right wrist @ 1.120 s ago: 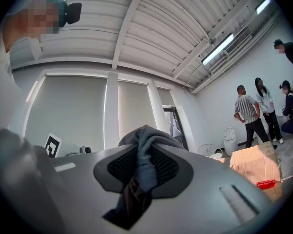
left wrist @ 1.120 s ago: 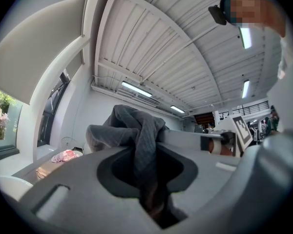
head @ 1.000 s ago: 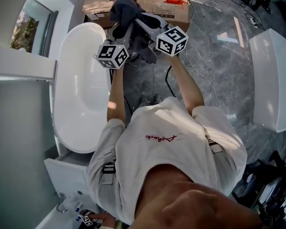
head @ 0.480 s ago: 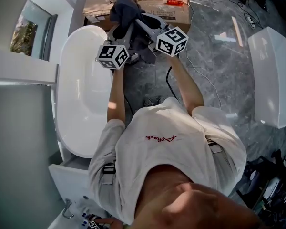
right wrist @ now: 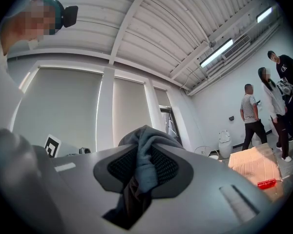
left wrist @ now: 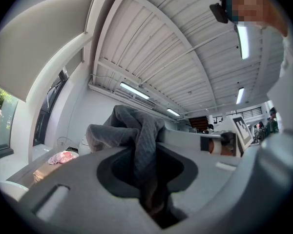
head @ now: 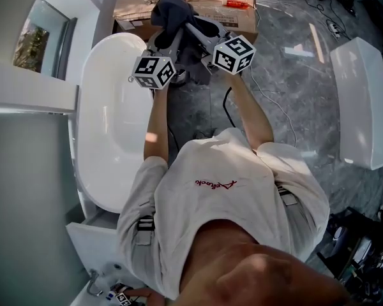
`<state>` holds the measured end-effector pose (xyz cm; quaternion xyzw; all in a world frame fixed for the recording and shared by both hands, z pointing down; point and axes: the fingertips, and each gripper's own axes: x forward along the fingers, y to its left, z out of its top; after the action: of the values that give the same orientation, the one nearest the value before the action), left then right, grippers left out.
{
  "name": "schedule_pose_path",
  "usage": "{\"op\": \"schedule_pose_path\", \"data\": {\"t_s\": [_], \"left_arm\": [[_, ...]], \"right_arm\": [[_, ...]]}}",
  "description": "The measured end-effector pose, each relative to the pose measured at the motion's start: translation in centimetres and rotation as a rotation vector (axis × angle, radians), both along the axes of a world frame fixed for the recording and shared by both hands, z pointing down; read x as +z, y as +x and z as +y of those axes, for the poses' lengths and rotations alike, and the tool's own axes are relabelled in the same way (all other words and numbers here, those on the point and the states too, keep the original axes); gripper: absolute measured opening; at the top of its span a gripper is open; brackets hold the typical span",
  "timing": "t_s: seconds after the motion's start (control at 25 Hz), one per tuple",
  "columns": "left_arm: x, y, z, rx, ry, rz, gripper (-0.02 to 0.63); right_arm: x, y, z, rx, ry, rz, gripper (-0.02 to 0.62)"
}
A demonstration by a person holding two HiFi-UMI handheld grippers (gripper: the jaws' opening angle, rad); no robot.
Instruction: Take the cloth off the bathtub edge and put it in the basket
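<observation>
- Cloth: one, dark grey, bunched, held up off the bathtub, past its rim and over the floor in front of the boxes.
- Grippers: two. Left gripper has its jaws clamped on a fold of the cloth; right gripper has its jaws clamped on another fold.
- Bathtub: one, white, oval, at the person's left.
- Boxes: two, cardboard, side by side.
- People: three, standing in the background of the right gripper view.
</observation>
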<state>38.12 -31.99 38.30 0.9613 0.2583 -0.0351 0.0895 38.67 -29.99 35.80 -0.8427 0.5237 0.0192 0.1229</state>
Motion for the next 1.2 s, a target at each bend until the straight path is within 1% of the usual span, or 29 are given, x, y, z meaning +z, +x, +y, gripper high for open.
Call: {"op": "schedule_pose_path", "data": {"t_s": [0.2, 0.6, 0.8, 1.2], "left_arm": [[-0.2, 0.3, -1.4, -0.001, -0.002, 0.006, 0.078], [0.7, 1.8, -2.4, -0.002, 0.002, -0.008, 0.078], [0.7, 4.1, -3.3, -0.014, 0.007, -0.003, 0.079], [1.0, 10.4, -5.5, -0.048, 0.005, -0.006, 0.078]], "right_arm": [[-0.2, 0.3, -1.3, 0.003, 0.0, 0.006, 0.078], [0.7, 1.8, -2.4, -0.003, 0.007, -0.008, 0.078], [0.7, 4.1, -3.2, -0.013, 0.013, -0.002, 0.078], [1.0, 10.4, -5.5, -0.054, 0.019, 0.002, 0.078]]}}
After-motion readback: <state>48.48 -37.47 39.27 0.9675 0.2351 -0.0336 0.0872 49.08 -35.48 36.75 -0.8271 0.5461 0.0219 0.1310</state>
